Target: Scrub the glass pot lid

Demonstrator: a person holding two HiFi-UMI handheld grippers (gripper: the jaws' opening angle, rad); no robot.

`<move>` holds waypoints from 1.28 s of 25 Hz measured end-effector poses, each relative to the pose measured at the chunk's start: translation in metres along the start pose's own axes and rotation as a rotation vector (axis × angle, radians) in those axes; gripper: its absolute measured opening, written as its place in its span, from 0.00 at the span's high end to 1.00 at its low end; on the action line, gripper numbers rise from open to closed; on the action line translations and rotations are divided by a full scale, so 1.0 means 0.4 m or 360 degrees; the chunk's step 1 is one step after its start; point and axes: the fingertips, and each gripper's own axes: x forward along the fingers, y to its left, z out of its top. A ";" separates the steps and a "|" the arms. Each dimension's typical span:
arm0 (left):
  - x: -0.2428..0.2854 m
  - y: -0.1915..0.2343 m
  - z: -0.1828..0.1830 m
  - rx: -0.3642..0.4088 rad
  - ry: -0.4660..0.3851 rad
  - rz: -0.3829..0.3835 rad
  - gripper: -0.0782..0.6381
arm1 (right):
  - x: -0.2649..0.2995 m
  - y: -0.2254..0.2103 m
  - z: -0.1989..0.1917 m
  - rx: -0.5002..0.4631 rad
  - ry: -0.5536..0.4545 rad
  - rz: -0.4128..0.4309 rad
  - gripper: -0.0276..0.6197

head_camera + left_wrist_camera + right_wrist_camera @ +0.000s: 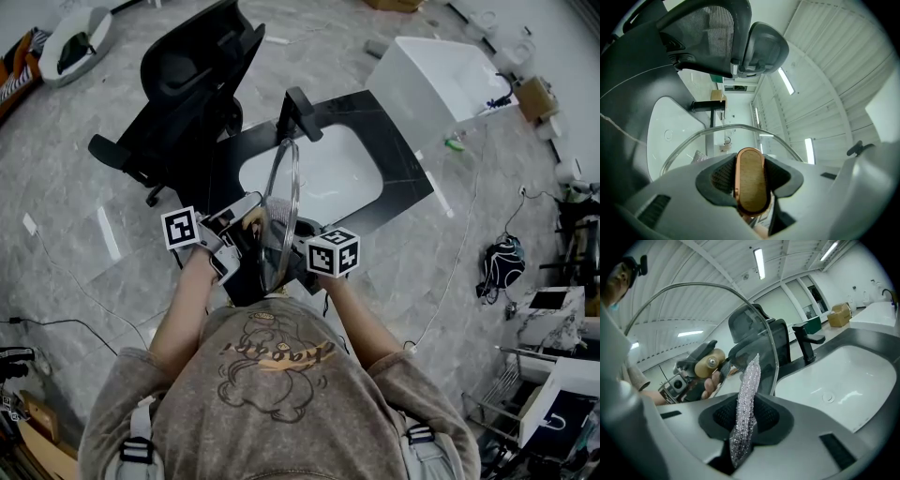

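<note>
Glass pot lid stood on edge over sink, by near edge of counter. Left tool clamped on lid knob alone. Right tool pinched sparkly scrubber just beside glass. Risk: hard side push could pivot lid about knob, slip grip, drop lid into sink.

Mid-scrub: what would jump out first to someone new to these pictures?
A round clear glass pot lid is held on edge above the white sink basin, the left gripper clamped on its copper-rimmed wooden knob. The right gripper pinches a glittery silver scrubbing cloth beside the glass.
</note>
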 end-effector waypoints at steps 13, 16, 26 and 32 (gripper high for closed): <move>-0.019 0.040 -0.012 -0.0013 0.0016 0.0065 0.65 | -0.092 0.133 0.083 0.0078 -0.0136 0.0147 0.83; -0.019 0.043 -0.014 -0.0010 0.0021 0.0069 0.65 | -0.119 0.154 0.111 0.0080 -0.0176 0.0170 0.83; -0.044 0.061 -0.001 -0.0027 -0.0003 0.0095 0.65 | -0.229 0.241 0.232 0.0136 -0.0417 0.0300 0.83; -0.039 0.060 0.000 -0.0039 -0.0008 0.0099 0.65 | -0.235 0.234 0.241 0.0109 -0.0442 0.0291 0.83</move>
